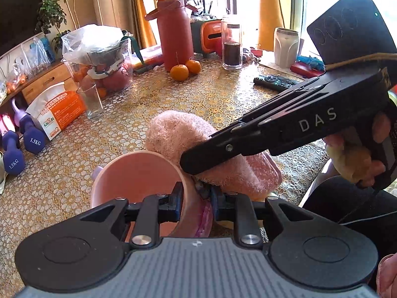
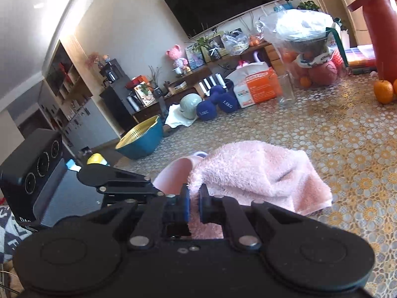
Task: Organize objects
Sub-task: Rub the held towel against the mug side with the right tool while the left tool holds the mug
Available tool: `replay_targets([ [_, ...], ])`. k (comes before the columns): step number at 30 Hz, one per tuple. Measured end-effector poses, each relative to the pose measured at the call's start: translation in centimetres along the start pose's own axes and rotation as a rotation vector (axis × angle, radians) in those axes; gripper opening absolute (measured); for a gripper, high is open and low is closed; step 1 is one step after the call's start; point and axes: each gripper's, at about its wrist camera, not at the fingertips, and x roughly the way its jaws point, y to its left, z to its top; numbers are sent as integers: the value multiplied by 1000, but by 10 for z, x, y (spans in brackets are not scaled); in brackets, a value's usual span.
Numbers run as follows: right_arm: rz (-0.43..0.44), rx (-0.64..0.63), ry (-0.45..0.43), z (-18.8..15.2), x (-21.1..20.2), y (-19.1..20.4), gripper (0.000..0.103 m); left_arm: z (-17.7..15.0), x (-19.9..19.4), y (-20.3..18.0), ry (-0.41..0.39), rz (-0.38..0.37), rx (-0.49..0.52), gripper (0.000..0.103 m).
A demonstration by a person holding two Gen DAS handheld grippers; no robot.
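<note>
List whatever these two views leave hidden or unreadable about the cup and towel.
- Left wrist view: the far rim of the pink cup is covered by the pink towel; its base is cut off by the left gripper.
- Left wrist view: the right gripper has its tips sunk in towel pile.
- Right wrist view: only a sliver of cup shows; the towel hides the rest.
- Tissue pack print: too small to read.

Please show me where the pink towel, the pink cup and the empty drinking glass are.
pink towel (image 2: 260, 171), right wrist view, on its fluffy middle.
pink cup (image 1: 139, 173), left wrist view, on its inner wall.
drinking glass (image 1: 91, 101), left wrist view, on its clear side.
</note>
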Motion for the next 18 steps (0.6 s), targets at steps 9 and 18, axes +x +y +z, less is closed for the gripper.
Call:
replay_targets([
  [9, -82, 48, 12, -8, 3, -19, 6, 2, -1, 2, 11, -35, -63, 21],
  [18, 40, 86, -37, -2, -22, -16, 6, 12, 1, -8, 35, -66, -111, 21],
])
